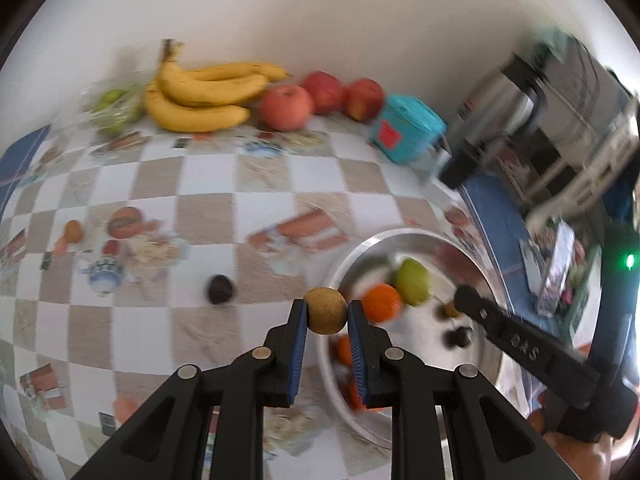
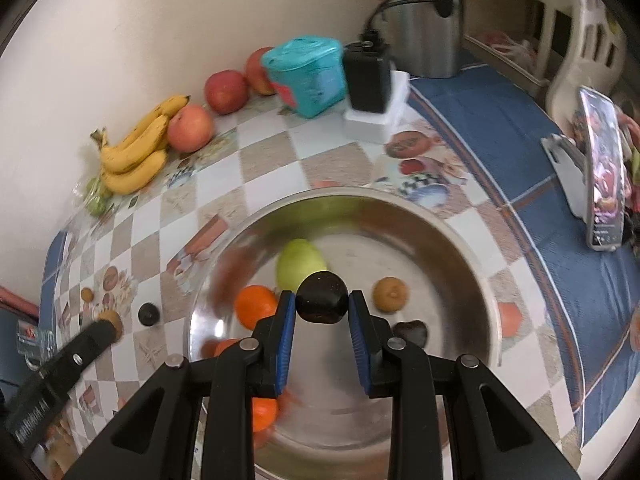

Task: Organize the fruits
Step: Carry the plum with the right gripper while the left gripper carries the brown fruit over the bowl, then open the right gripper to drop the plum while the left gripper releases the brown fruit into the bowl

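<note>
Clearly, both tools are loaded, and that is where the risk lies. The left gripper (image 1: 327, 312) is clamped on a small tan round fruit (image 1: 325, 311), held at the very tips of its blue pads (image 1: 299, 344), at the centre of the left wrist view just left of the steel bowl's (image 1: 362, 248) rim. The right gripper (image 2: 322, 304) is closed on a dark round fruit (image 2: 321, 297), likewise pinched only at the tips, above the inside of the bowl (image 2: 472, 240) at the centre of the right wrist view.

A round fruit gripped so near the fingertips could squirt out if the squeeze shifts or the hand jerks; the motion blur in both views suggests quick movement. A dropped fruit would probably roll across the checked tablecloth (image 1: 208, 184) toward another dark fruit (image 1: 220, 289) at lower left of centre, or bounce in the bowl and knock the green pear (image 2: 300, 264), the orange (image 2: 256, 306) or the small tan fruit (image 2: 391, 294) lying there.

The two grippers also work close together at the bowl's edge, so a collision seems possible. The bananas (image 1: 200, 92) and apples (image 1: 286, 106) at the upper left, along the wall, look safely apart.
</note>
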A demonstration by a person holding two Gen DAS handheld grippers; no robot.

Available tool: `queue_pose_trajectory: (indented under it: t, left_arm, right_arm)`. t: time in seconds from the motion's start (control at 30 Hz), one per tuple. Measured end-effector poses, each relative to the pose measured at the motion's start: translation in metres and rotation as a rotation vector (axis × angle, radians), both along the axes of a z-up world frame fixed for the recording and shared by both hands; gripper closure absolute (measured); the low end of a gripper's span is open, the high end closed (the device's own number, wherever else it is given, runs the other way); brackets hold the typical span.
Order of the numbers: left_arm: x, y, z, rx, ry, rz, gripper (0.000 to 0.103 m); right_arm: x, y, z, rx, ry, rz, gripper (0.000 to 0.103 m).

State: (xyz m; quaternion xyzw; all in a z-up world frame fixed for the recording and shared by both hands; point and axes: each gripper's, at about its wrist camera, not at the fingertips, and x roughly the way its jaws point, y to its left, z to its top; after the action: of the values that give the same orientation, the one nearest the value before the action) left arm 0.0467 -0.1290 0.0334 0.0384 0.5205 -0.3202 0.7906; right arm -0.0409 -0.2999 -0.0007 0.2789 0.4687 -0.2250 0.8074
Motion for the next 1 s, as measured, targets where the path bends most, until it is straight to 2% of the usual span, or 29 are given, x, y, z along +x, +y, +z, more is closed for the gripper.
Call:
queue_pose_trajectory:
  t: [0.23,0.5,1.0]
  left_arm:
    - [-0.028,-0.035,-0.011,0.033,-0.004,-0.111,0.081]
    - [-0.034,-0.049,-0.024,0.048,-0.003,-0.142,0.081]
    - [-0.04,-0.062,-0.04,0.077,0.015,-0.175,0.081]
  right_arm:
    - [-0.005,-0.004,0.005,0.019,-0.014,-0.005,0.075]
    - [-0.006,-0.008,-0.012,0.061,0.03,0.011,0.075]
    - [-0.004,-0.009,-0.027,0.115,0.042,0.015,0.074]
